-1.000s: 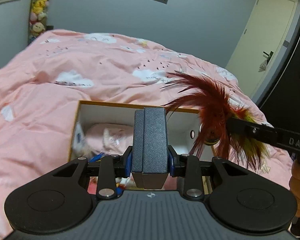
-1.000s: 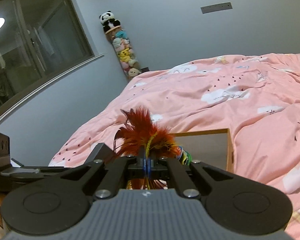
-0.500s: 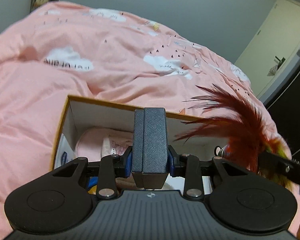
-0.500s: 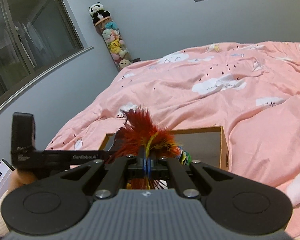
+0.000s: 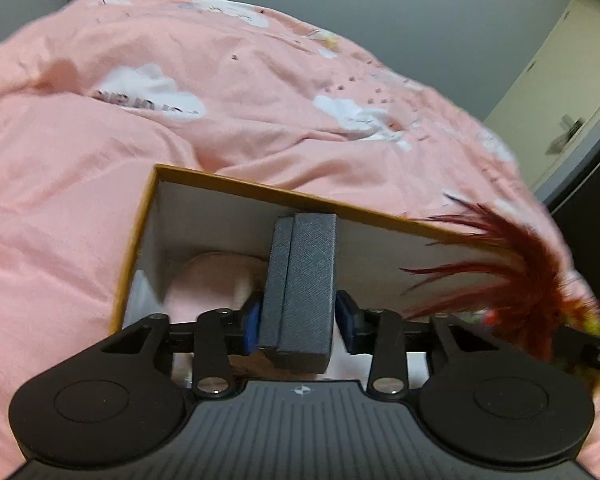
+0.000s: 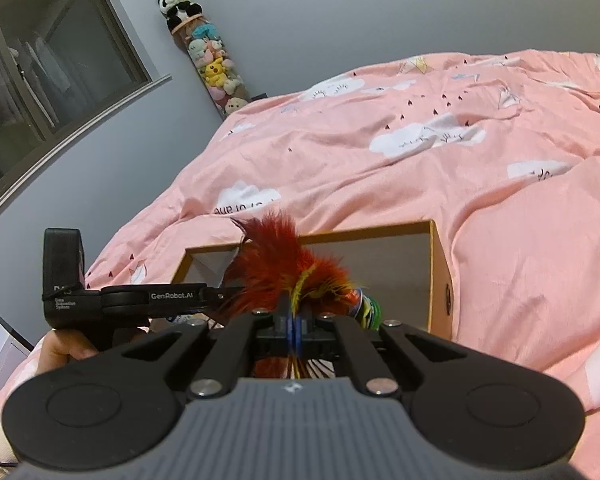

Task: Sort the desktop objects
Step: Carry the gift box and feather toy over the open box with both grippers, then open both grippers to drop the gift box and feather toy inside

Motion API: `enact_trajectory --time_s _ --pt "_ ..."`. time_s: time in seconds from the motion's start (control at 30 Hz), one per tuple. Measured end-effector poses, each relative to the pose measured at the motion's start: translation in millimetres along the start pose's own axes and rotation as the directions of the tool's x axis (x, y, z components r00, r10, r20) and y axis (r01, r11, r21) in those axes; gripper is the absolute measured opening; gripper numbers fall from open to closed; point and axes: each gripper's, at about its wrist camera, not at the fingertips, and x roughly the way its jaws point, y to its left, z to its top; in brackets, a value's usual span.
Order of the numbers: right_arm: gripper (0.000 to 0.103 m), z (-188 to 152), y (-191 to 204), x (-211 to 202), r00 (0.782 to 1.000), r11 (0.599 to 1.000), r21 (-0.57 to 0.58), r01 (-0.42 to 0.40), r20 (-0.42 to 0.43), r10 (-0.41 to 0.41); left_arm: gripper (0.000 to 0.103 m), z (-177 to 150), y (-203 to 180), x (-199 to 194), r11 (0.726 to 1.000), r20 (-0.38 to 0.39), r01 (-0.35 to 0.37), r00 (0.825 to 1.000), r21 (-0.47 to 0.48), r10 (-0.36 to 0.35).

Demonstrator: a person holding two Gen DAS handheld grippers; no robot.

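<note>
The left gripper was closed on a grey case, its blue pads pressed against the two long sides; the case stood with its long axis running straight ahead along the fingers, its far end up near the middle of the left wrist frame. Directly ahead and below lay the open cardboard box on the pink duvet; the case's far end overlapped the box's white back wall in the picture, so it seemed to hang over the opening, though how far above the floor I could not tell. A pale pink bundle lay inside, left of the case.

The right gripper was pinched fully together on a feather toy, red plumes fanning up past the fingertips in the centre of the right wrist frame; the same box sat just beyond it. In the left view the feathers reached in from the right edge over the box's right end. Both hands looked about equally near the box; the left was centred on it, the right at its end, so a short lowering seemed all each drop needed.

Compared with a second ago, the left view had tipped downward and closed in: the box filled more of the frame and the case stood before its back wall; the feathers had sunk from mid-right to lower right.
</note>
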Motion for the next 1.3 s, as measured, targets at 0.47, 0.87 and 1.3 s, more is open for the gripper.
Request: enact_trajectory --time_s 0.47,0.87,1.3 --pt "0.001 -3.7 2.3 1.5 1.000 1.000 0.002 0.014 -0.007 -0.014 0.059 -12.2 -23.1 -16.6 0.957 0.074 -0.199 0.980 0.211 0.187" --pt "0.001 -6.3 4.6 5.7 1.000 1.000 0.007 0.005 -0.028 -0.005 0.048 -11.4 -24.0 -3.5 0.961 0.102 -0.215 0.975 0.173 0.200" --pt "0.001 -9.6 7.5 6.5 0.999 1.000 0.005 0.001 -0.035 -0.001 0.049 -38.5 -24.8 -56.7 0.944 0.066 -0.187 0.982 0.272 0.175"
